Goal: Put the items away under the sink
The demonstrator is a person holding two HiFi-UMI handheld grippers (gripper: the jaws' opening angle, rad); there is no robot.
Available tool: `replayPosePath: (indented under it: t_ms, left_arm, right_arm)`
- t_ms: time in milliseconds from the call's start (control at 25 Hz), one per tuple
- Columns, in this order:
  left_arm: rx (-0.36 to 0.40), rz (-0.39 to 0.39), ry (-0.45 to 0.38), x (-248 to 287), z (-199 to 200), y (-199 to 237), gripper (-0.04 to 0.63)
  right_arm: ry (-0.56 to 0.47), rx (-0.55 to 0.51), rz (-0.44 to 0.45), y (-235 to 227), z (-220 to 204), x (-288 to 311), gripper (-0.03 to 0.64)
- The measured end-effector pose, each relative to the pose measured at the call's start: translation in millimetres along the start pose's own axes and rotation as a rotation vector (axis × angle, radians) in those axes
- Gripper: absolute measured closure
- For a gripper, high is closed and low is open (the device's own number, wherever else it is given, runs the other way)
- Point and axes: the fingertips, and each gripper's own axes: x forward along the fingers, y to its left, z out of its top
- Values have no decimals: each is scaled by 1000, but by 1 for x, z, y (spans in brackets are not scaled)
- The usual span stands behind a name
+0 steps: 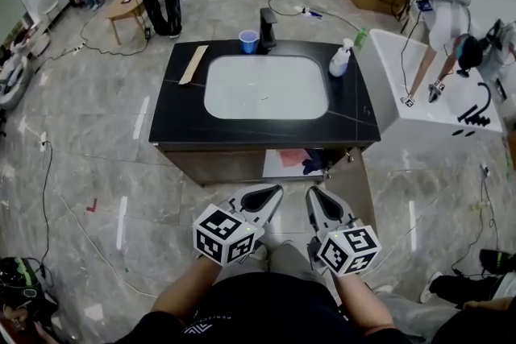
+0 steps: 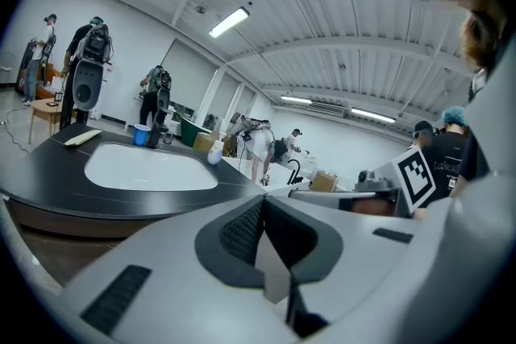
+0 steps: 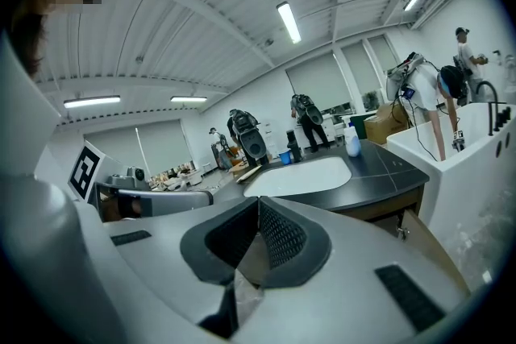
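**A:** What is in the cupboard under the sink?

**B:** The cabinet [image 1: 218, 165] has its door [image 1: 361, 191] swung out on the right. In the opening lie a pink thing [image 1: 293, 158] and a dark blue thing [image 1: 314, 165], touching each other on a pale floor. I cannot tell what either one is. The black countertop [image 1: 177, 110] hides the rest of the inside.

**A:** And on top?

**B:** A blue cup [image 1: 248, 40] stands upright just beside the black faucet [image 1: 268, 26], behind the white basin [image 1: 266, 89]. Its inside is too small to read. A white bottle [image 1: 339, 60] stands at the basin's far right corner. A green bottle [image 1: 359, 37] is near it at the counter's edge, half cut off. A pale wooden strip [image 1: 193, 64] lies flat to the left of the basin.

**A:** The grippers?

**B:** Both sit low in front of the person, well apart from the cabinet. The left gripper [image 1: 276, 189] [image 2: 262, 204] has its jaws pressed together with nothing between them. The right gripper [image 1: 310, 191] [image 3: 258, 202] is the same: jaws closed, holding nothing.
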Motion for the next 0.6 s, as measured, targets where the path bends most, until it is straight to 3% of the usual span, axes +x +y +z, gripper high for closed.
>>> replayPosePath:
  t_ms: [600]
  left_arm:
    - [11, 46, -16, 35, 28, 38, 592]
  right_arm:
    - [4, 3, 78, -26, 28, 55, 581]
